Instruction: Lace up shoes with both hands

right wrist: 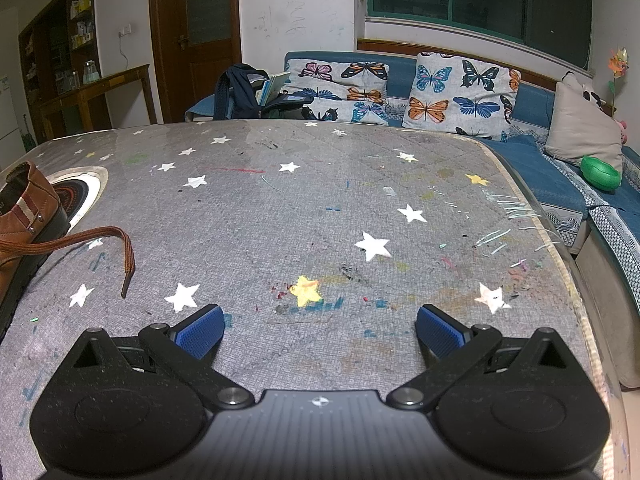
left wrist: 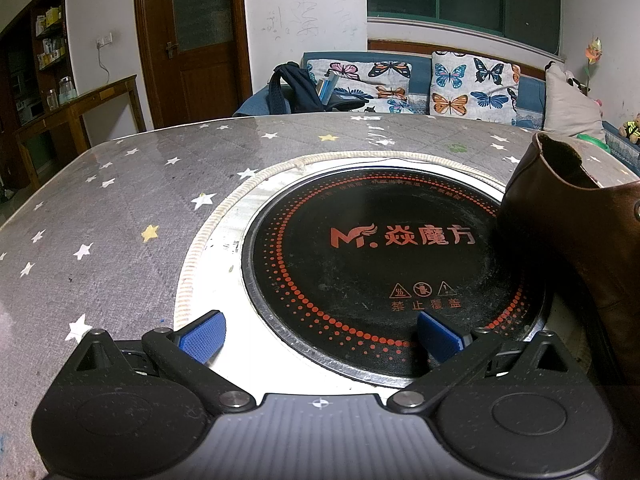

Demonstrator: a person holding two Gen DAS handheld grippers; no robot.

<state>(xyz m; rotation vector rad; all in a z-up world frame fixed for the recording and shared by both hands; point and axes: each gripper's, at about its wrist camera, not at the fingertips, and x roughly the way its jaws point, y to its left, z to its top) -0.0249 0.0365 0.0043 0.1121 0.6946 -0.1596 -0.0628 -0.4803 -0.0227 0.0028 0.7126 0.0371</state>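
Observation:
A brown leather shoe [left wrist: 580,216] stands at the right edge of the left wrist view, partly over the black round hob [left wrist: 380,264]. My left gripper [left wrist: 320,338] is open above the hob's near rim, well left of the shoe, with nothing between its blue pads [left wrist: 202,336]. In the right wrist view the same shoe [right wrist: 24,216] sits at the far left, heel end showing. Its brown lace [right wrist: 96,240] trails right onto the table and its tip [right wrist: 125,286] lies loose. My right gripper [right wrist: 320,334] is open over the bare cloth, right of the lace.
The table [right wrist: 320,208] wears a grey star-print cloth under clear plastic. A blue sofa [right wrist: 540,168] with butterfly cushions and a backpack [right wrist: 240,92] stands behind it, with a green bowl [right wrist: 600,172] on the seat. The table's right edge [right wrist: 576,280] runs close to the sofa.

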